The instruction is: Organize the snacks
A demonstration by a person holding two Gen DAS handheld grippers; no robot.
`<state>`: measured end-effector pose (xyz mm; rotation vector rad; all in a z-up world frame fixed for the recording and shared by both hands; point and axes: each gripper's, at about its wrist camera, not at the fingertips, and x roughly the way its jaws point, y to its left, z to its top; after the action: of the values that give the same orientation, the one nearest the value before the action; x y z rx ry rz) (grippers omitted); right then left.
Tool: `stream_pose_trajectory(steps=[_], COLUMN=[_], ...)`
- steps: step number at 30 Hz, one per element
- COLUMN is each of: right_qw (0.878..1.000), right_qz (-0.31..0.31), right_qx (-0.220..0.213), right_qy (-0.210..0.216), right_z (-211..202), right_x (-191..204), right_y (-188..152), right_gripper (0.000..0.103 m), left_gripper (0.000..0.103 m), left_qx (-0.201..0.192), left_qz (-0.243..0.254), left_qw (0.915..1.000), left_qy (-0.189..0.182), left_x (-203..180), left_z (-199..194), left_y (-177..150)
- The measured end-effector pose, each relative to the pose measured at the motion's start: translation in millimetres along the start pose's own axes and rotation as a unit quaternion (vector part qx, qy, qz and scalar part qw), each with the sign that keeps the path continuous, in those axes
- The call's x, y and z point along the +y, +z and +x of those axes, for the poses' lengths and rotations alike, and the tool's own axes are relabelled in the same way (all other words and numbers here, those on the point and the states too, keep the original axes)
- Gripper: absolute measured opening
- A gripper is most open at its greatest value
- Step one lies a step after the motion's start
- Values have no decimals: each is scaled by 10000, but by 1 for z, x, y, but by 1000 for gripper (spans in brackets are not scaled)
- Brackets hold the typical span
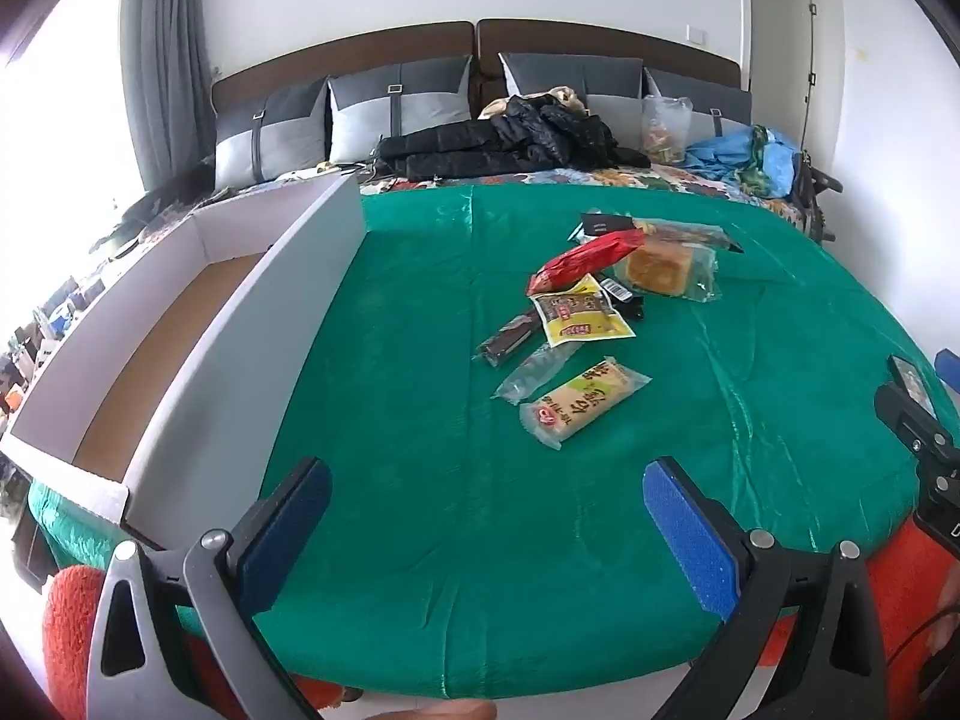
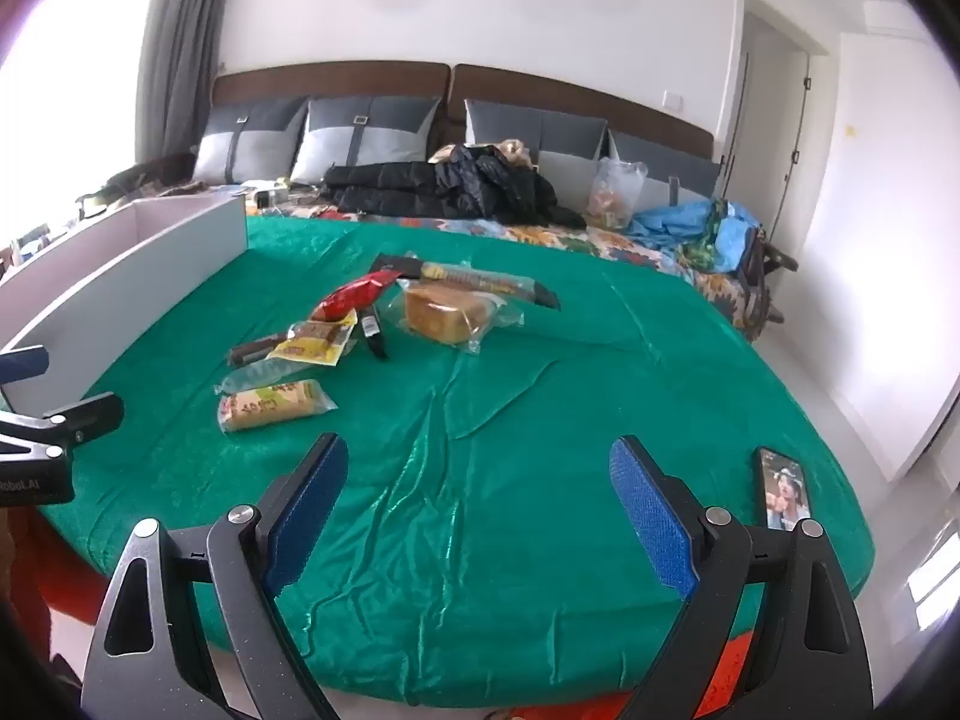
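Observation:
Several snack packs lie in a loose pile on the green cloth (image 1: pixel 420 420): a beige cake pack (image 1: pixel 585 402) nearest, a yellow pouch (image 1: pixel 579 315), a red packet (image 1: pixel 591 261), a dark bar (image 1: pixel 507 339) and a bagged bread loaf (image 1: pixel 663 267). An open white cardboard box (image 1: pixel 198 324) stands to their left. My left gripper (image 1: pixel 486 516) hovers open over bare cloth, short of the pile. My right gripper (image 2: pixel 480 492) is open too, right of the beige cake pack (image 2: pixel 273 405), with the bread loaf (image 2: pixel 444 312) and red packet (image 2: pixel 357 297) farther off. Nothing sits between either pair of fingers.
A phone (image 2: pixel 783 489) lies on the cloth by my right finger. At the far end of the bed are a black jacket (image 1: pixel 510 141), grey pillows (image 1: pixel 396 105), a plastic bag (image 1: pixel 663 126) and blue fabric (image 1: pixel 738 156). The white box (image 2: pixel 126 276) edges the left.

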<state>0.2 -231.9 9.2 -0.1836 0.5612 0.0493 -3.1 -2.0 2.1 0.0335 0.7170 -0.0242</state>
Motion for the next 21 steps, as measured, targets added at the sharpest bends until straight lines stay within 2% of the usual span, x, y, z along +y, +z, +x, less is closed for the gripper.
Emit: stream_pose_trajectory(steps=[4,6,21], right_qw=[10000,10000,9998], right_qz=[-38,-36,-108], right_qx=[10,-18,125], right_qy=[-18,-19,70], right_z=[1,1,9], right_x=[0,0,-1], right_y=[-1,-1,-5], right_gripper=[91,91,91], left_gripper=[103,103,103], left_qx=[112,198,361], left_qz=[-232,-297,-92], left_qw=[9995,9994,9993], left_qy=[-173,-4,68], left_x=[11,10,4], left_z=[3,9,22], left_y=[-2,-6,-8])
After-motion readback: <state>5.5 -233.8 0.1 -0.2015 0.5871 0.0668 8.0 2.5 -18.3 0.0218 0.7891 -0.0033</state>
